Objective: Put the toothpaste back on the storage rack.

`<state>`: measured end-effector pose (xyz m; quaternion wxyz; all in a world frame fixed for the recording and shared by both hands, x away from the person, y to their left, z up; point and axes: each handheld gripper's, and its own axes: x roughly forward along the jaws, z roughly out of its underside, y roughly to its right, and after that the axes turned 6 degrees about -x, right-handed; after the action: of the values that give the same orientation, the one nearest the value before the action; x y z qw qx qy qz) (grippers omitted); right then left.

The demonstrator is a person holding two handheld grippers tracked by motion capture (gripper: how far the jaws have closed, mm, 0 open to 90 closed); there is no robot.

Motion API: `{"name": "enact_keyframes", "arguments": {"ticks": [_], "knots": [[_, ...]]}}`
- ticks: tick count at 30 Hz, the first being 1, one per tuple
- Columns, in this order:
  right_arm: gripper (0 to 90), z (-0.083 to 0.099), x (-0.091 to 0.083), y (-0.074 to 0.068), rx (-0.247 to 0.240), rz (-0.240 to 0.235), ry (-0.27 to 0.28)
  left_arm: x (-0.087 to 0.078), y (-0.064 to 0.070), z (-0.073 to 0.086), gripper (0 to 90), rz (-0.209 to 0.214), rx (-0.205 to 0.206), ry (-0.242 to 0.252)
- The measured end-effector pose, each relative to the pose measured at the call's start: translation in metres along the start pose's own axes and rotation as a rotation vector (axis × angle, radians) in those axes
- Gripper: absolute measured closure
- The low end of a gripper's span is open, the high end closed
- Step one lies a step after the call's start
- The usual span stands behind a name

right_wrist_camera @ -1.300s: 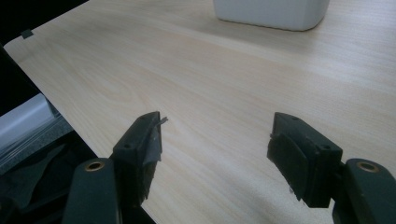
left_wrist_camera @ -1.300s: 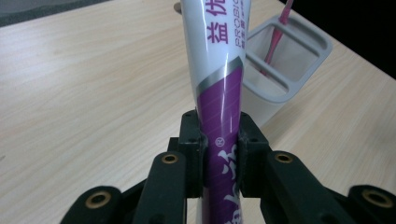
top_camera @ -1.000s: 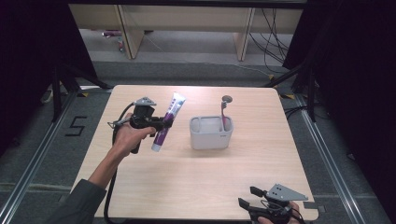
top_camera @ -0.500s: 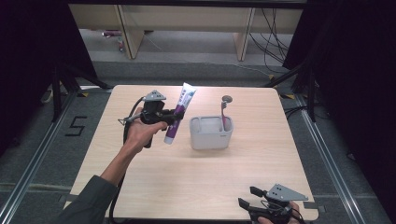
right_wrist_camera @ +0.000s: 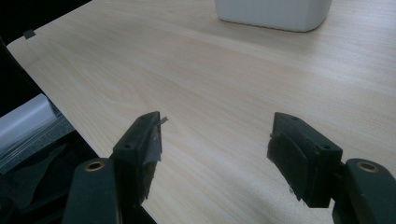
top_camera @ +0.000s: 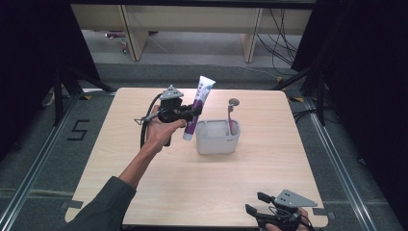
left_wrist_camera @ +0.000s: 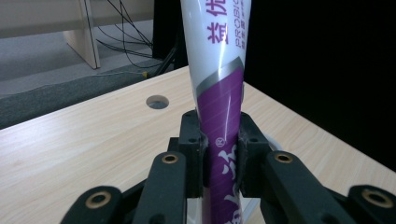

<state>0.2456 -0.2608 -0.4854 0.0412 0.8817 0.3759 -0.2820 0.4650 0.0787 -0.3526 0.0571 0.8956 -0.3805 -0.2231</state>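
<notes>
Left gripper [top_camera: 192, 114] pinching a toothpaste tube [top_camera: 197, 106] above the counter [top_camera: 144, 183].
The tube stands nearly upright, tilted a little, clamped at its purple lower half, just beside the white bin [top_camera: 217, 137] near the counter's far edge. Right gripper [top_camera: 253, 206] rests spread apart and empty at the near right corner.

floor [top_camera: 192, 67]: grey (cables) | curtains [top_camera: 365, 72]: black | shelving [top_camera: 144, 24]: wooden

Your toothpaste tube [top_camera: 197, 107], white above and purple below, stands nearly upright and slightly tilted, clamped at its purple part, raised just left of the white holder [top_camera: 217, 137].
</notes>
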Motion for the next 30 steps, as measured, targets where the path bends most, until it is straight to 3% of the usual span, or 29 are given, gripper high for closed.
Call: {"name": "enact_keyframes", "arguments": {"ticks": [1,2,3,5,6,7,20,26,30], "knots": [[34.8,0.000,0.001,0.000,0.005,-0.012,0.014,0.002,0.002,-0.001,75.7,-0.005,0.001,0.003],[34.9,0.000,0.000,0.003,-0.032,0.001,0.004,0.004,0.003,-0.002,75.7,-0.006,-0.003,0.012],[34.9,0.000,0.000,0.003,-0.038,0.005,0.008,0.008,0.004,-0.003,75.7,-0.006,-0.007,0.017],[34.8,0.000,0.001,0.000,0.004,-0.014,0.009,0.013,0.007,-0.005,75.7,-0.010,-0.005,0.026],[34.9,0.000,0.000,0.002,-0.035,-0.004,0.006,0.015,0.008,-0.006,75.8,-0.010,-0.005,0.029],[34.8,0.000,0.000,0.003,-0.040,-0.002,0.008,0.017,0.009,-0.006,75.7,-0.008,-0.010,0.039],[34.9,0.000,0.000,0.002,-0.029,-0.014,0.010,0.045,0.021,-0.009,75.7,0.001,-0.010,0.062],[34.9,0.000,-0.001,0.002,-0.041,-0.007,0.012,0.056,0.026,-0.006,75.7,0.005,0.008,0.062],[34.9,-0.001,-0.001,0.002,-0.042,-0.010,0.013,0.066,0.026,-0.003,75.7,0.015,-0.012,0.060]]}}
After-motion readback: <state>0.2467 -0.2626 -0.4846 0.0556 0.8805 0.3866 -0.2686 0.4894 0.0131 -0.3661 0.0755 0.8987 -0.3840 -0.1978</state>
